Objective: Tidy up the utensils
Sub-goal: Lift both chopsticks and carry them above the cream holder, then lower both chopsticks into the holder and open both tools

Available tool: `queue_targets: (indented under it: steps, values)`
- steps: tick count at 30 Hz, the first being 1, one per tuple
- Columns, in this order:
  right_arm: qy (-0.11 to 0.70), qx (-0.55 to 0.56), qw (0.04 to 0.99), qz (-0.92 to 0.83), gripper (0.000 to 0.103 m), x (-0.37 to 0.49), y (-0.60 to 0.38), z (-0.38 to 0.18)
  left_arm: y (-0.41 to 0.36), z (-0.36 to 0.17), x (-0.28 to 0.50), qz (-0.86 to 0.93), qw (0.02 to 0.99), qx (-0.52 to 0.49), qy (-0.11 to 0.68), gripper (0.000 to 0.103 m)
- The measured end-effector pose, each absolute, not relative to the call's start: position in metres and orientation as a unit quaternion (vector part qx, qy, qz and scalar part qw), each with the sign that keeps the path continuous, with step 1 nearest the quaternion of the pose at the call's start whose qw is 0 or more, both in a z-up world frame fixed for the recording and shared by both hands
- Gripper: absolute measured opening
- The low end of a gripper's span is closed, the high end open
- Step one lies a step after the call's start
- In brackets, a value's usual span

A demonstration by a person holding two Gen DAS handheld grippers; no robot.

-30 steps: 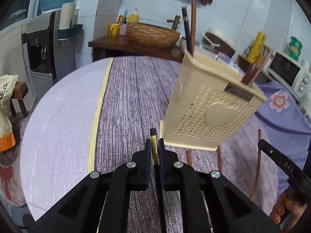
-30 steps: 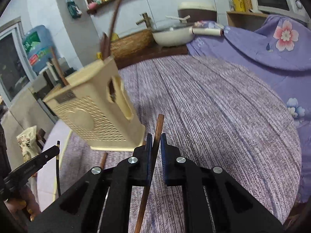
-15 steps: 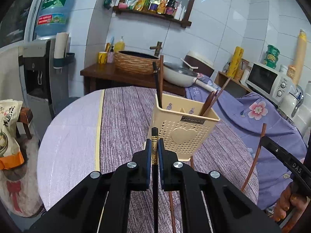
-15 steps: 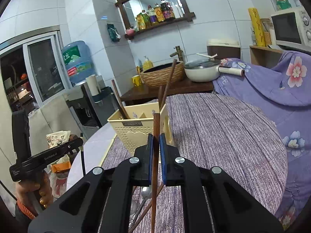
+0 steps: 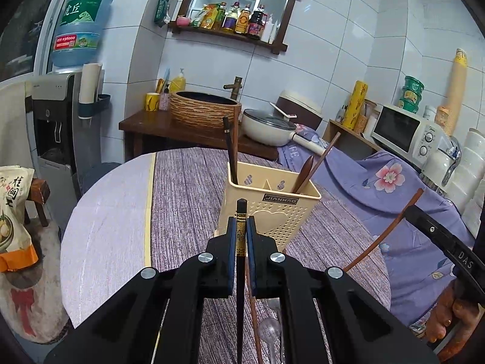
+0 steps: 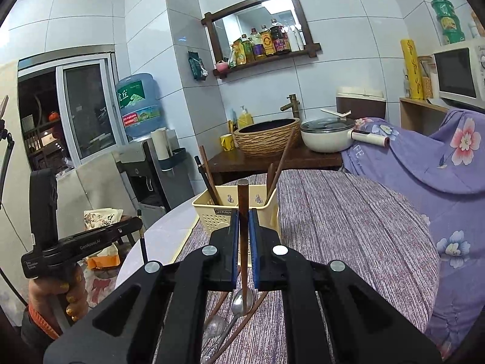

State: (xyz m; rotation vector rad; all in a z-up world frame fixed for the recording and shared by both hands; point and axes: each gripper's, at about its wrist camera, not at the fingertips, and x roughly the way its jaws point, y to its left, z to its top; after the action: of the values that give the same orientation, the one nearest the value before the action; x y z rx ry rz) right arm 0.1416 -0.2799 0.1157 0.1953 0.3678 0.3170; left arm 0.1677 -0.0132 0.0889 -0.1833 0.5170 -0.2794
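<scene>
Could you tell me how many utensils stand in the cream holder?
4: black chopstick and brown chopstick in the left compartment; wooden spoon and leaning chopstick in the right. Shorter ones may be hidden.

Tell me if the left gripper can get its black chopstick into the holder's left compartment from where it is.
Probably yes. The left gripper is shut on the black chopstick, and the holder stands just ahead, open-topped. Two chopsticks already lean in the left compartment, but room shows beside them.
</scene>
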Motion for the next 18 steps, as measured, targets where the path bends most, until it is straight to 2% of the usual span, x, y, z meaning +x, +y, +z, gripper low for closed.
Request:
queue_targets:
  steps: [18]
  values:
    - [0.163,0.07,0.967,0.182,0.007,0.161,-0.269,0.159,-0.023,0.134,0.175,-0.156,0.961,-0.077,0.215,0.007]
